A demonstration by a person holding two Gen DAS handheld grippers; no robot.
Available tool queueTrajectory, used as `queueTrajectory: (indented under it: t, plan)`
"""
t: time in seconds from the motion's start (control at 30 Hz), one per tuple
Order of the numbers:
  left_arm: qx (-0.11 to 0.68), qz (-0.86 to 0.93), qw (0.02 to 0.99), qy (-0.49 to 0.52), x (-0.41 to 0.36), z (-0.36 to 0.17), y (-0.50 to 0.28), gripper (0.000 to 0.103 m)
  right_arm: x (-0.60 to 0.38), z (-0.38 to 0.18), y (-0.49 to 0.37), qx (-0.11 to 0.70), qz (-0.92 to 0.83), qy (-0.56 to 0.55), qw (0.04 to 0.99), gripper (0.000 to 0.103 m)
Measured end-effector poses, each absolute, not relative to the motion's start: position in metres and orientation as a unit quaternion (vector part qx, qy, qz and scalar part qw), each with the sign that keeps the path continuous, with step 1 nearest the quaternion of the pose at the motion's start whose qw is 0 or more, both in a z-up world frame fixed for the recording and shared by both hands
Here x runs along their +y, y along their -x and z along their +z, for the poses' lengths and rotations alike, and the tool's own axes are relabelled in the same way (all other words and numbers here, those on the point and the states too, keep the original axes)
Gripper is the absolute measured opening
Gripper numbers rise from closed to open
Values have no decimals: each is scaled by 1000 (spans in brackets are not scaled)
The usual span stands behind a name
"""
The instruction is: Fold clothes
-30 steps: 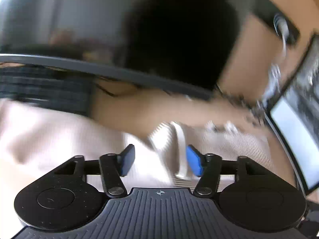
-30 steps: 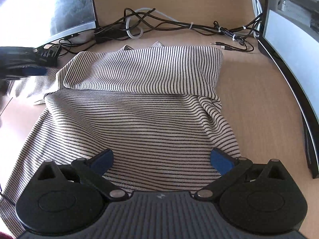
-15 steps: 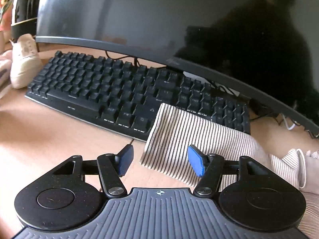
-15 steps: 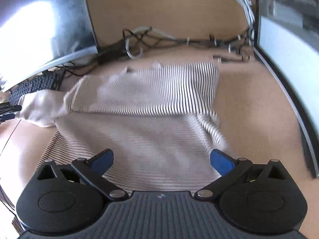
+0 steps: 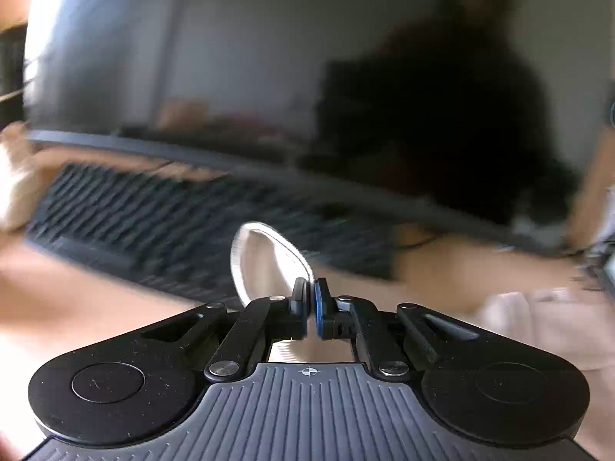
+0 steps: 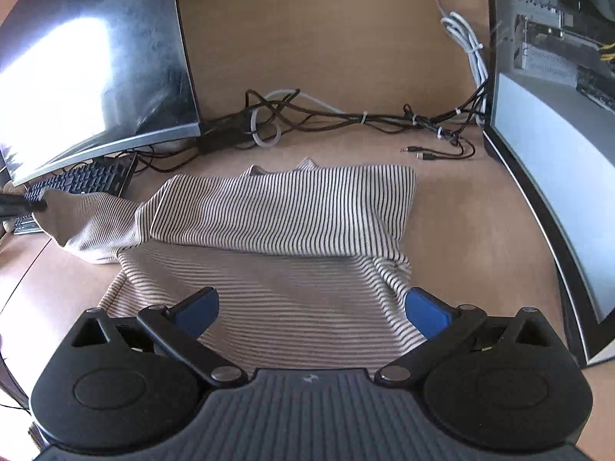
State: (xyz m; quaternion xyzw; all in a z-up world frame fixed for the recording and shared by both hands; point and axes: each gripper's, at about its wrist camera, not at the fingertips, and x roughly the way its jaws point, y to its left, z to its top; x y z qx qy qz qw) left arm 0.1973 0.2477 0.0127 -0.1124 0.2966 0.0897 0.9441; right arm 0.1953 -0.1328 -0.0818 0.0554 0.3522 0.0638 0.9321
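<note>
Striped shirt (image 6: 276, 230) on worktop (image 6: 461, 223), upper part folded over body, left sleeve (image 6: 92, 223) drawn out toward keyboard (image 6: 77, 180). Left hand-held gripper (image 5: 310, 307): half second ago apart over sleeve cuff, now clamped on cuff, lifted off worktop. Judged: sleeve fold under way. Right hand-held gripper (image 6: 311, 307) spread wide, holding nothing, above hem. No containers in view.

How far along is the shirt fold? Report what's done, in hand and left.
Done: the far part of the striped shirt lies doubled over its body on the desk. In hand: the left tool is shut on the sleeve, stretched out toward the keyboard. Left: laying that sleeve across the body and folding the near part, over which the right tool hangs open.
</note>
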Motion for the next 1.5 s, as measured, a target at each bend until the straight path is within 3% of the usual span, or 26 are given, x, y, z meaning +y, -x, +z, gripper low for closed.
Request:
queueTrajectory:
  t: [0.23, 0.57, 0.73, 0.83, 0.9, 0.97, 1.03, 1.23, 1.3, 1.33, 1.43, 1.5]
  plan:
    - [268, -70, 956, 99, 146, 70, -218, 4, -136, -78, -202, 330, 74, -68, 939, 103]
    - [301, -212, 924, 100, 8, 64, -302, 5, -161, -78, -201, 309, 46, -91, 946, 103]
    - [320, -253, 902, 138, -13, 57, -316, 19, -180, -79, -204, 310, 17, -111, 944, 103]
    - [314, -248, 905, 144, -1, 63, -309, 39, -186, -77, -214, 314, 20, -136, 939, 102]
    - [317, -230, 910, 133, 13, 62, -298, 48, -185, -75, -226, 317, 36, -143, 937, 93]
    - [330, -207, 913, 118, 29, 54, -285, 55, -176, -72, -243, 324, 61, -135, 934, 69]
    - [343, -184, 916, 103, 44, 47, -273, 59, -164, -70, -263, 330, 86, -129, 931, 58]
    - [414, -117, 899, 88, 75, -5, -232, 68, -125, -91, -330, 360, 104, -128, 918, 55]
    - [427, -99, 894, 90, 79, -18, -226, 70, -114, -105, -350, 394, 133, -121, 902, 49]
    - [430, -94, 893, 92, 80, -22, -225, 71, -109, -111, -357, 406, 134, -120, 896, 45]
    - [433, -83, 893, 90, 83, -29, -223, 77, -106, -97, -358, 403, 162, -118, 893, 11]
    - [430, -84, 895, 77, 83, -28, -227, 79, -112, -76, -353, 377, 169, -101, 905, 11]
